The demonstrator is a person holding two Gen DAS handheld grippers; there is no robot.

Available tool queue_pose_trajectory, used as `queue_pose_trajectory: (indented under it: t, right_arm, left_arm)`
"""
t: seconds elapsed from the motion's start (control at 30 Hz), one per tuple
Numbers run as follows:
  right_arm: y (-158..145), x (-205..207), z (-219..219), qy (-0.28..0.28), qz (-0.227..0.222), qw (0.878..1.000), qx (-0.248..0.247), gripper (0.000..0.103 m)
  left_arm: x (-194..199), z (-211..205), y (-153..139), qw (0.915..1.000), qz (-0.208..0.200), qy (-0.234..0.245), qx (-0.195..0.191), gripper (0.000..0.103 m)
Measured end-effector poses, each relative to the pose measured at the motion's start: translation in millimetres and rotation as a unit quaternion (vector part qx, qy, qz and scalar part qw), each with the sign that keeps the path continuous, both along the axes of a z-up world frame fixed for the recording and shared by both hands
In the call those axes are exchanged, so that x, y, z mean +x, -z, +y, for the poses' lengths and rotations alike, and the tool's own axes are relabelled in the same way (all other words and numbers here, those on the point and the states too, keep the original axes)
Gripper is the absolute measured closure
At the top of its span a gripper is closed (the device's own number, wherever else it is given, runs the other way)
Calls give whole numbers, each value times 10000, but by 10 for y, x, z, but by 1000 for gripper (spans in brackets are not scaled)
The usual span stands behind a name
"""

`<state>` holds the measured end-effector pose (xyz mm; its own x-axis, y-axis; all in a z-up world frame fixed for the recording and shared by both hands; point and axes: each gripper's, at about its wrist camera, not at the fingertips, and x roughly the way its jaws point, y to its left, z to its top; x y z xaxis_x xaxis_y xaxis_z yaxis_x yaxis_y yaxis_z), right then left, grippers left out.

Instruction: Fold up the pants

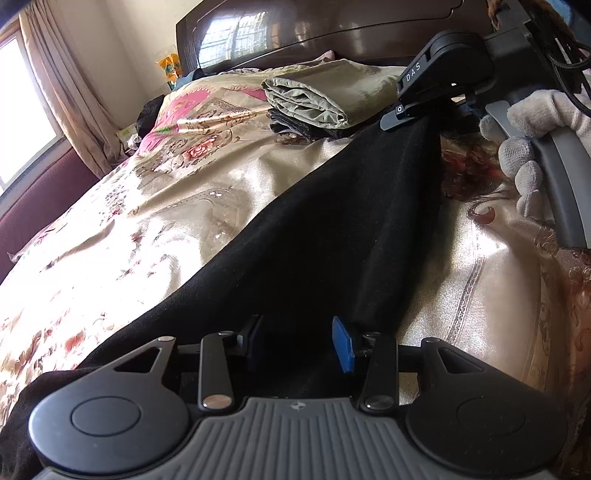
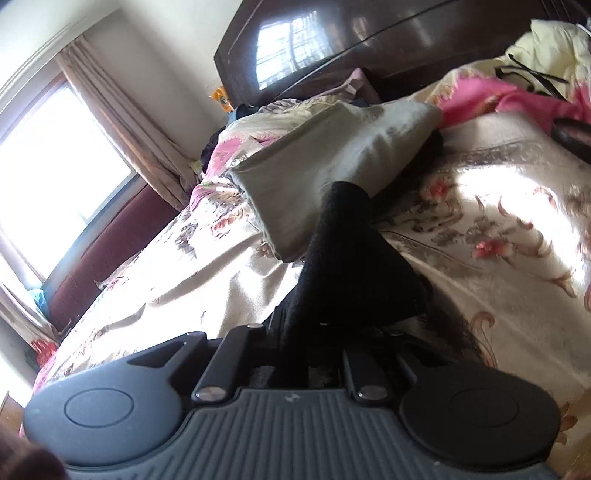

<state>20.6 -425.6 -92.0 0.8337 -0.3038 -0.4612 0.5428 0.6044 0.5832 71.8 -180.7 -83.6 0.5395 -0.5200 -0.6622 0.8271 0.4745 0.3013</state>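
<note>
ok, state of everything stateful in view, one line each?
black fabric pants: unfolded, stretched over the bed between both grippers
left gripper: jaws partly open, black cloth between them
right gripper: jaws shut on the pants' far end, lifted off the bed
olive-green folded garment: folded, on a dark folded piece
floral satin bedspread: spread, wrinkled
beige curtain: drawn aside

— Where's the left wrist view looking from?
— Low over the bedspread (image 1: 177,206), close above it, facing up the bed toward the dark headboard (image 1: 332,33).
— And the right wrist view?
— Rolled sideways, just as near, facing that same headboard (image 2: 369,48). Both catch the window (image 2: 55,155) and the folded olive cloth (image 1: 314,96).
</note>
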Motion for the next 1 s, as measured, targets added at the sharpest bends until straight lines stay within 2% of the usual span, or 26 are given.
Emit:
queue_pose_trajectory:
  t: [0.1,0.17,0.23,0.27,0.3,0.4,0.47,0.53,0.57,0.63,0.67,0.8,0.83,0.87,0.93,0.97,1.0]
  right_arm:
    - [191,-38,-196,150,-99,9971,744,86]
    - [317,-109,-334,244,-393,9897,1354,87]
    - [350,-151,-402,334,-656,9842,1607,86]
    - [339,-156,-419,358,-741,9835,1611,84]
    - [291,-168,-412,408,-752,9855,1468,87]
    - [33,-245,-307,484,-890,9935,527,93]
    - [-23,-219,-276,372,-888,9950,252,94]
    - [79,-130,-317,389,-531,9969,423,92]
    - [169,-106,-361,356,-361,9962,704,89]
    - [293,-108,-434,297,-392,9910,1246,89]
    - [316,-123,-440,309,-485,9892,1348,88]
    - [282,-207,-370,226,-561,9896,1305,76]
    - [280,-217,-360,196,-551,9898,1300,76]
    - [282,-207,-359,168,-484,9905,1274,77]
    - [262,-200,-338,130,-297,9928,1153,87]
    - [257,-199,-338,144,-227,9931,1138,95]
    - [266,-201,-349,124,-233,9928,1167,96]
  left_arm:
    - [9,1,2,10000,15,-1,10,48]
    - [20,1,5,10000,56,-16,3,48]
    - [19,-5,6,10000,52,-16,14,48]
    - [15,-7,7,10000,42,-15,23,48]
    - [11,-9,8,10000,28,-10,34,48]
    - [9,-18,8,10000,13,-13,52,48]
    - [9,-23,11,10000,18,-42,45,48]
    - [7,-38,20,9999,11,-52,95,48]
    - [4,-45,23,9999,-8,-48,113,48]
    - [-9,-56,17,9999,-42,-42,144,48]
    - [-10,-54,12,9999,-48,-38,147,48]
    - [-10,-63,16,9998,-66,-28,171,48]
    - [-18,-73,19,9998,-96,-23,196,48]
    - [-28,-84,22,9997,-134,-13,227,48]
    - [-44,-100,23,9994,-186,-16,280,48]
    - [-50,-107,18,9994,-191,-33,297,48]
    - [-50,-115,14,9993,-189,-51,311,48]
